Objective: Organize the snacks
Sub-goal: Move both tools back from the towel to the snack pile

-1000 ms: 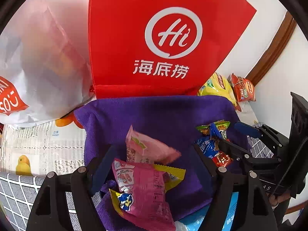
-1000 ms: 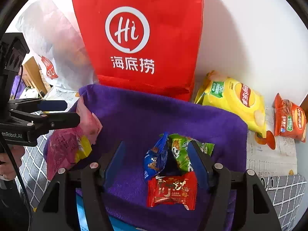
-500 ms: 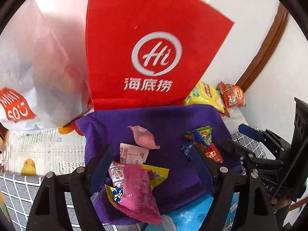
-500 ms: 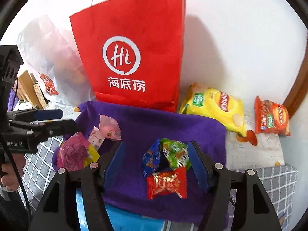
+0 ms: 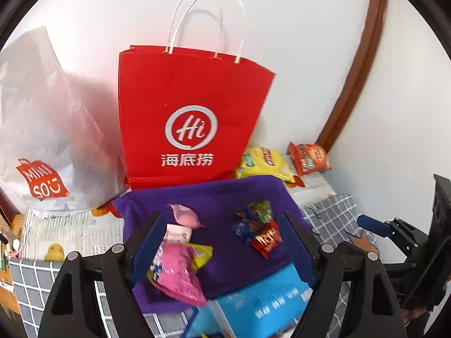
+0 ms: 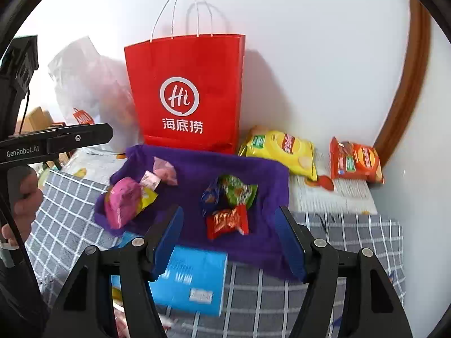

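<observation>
Both your claws hang wide and empty: the left claw (image 5: 222, 242) at lower centre of its view, the right claw (image 6: 229, 239) likewise. The snacks lie on the purple cloth (image 6: 197, 166) at mid-frame: a pink packet (image 6: 122, 201) to the left, a red packet (image 6: 227, 221) centre, touching a green packet (image 6: 239, 190). They look light, crinkly and slippery, so pinch a sealed end flap, gently, or the contents may crush

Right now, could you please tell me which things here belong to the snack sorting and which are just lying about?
Job: pink packets, blue, green and red sweets, purple cloth, yellow crisps, orange packet, red bag.

Lying about: white bag, blue box, checked cloth.
</observation>
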`<state>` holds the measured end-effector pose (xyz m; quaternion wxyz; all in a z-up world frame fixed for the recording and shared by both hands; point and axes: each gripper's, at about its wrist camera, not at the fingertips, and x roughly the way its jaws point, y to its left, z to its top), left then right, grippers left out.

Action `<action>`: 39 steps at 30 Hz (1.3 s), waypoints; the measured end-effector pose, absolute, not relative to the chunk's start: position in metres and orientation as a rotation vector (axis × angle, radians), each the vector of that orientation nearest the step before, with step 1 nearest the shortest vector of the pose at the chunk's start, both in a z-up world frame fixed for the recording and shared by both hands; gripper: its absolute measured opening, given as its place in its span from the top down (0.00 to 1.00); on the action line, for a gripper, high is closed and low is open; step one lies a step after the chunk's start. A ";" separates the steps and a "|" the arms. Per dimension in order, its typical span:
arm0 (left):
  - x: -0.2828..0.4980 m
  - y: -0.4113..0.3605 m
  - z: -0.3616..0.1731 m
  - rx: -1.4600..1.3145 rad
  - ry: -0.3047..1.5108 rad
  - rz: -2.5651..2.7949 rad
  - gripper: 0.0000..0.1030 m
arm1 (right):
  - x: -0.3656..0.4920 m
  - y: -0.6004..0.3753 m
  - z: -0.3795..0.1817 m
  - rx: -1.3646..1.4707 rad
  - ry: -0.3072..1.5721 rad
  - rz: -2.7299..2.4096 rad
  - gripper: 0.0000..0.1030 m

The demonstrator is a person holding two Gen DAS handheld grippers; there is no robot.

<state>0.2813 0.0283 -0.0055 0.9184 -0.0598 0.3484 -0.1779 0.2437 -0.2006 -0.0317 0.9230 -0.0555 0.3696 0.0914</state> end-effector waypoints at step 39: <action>0.155 0.072 -0.053 -0.123 0.842 -0.256 0.22 | 0.162 -0.116 -0.133 -0.179 0.992 0.553 0.44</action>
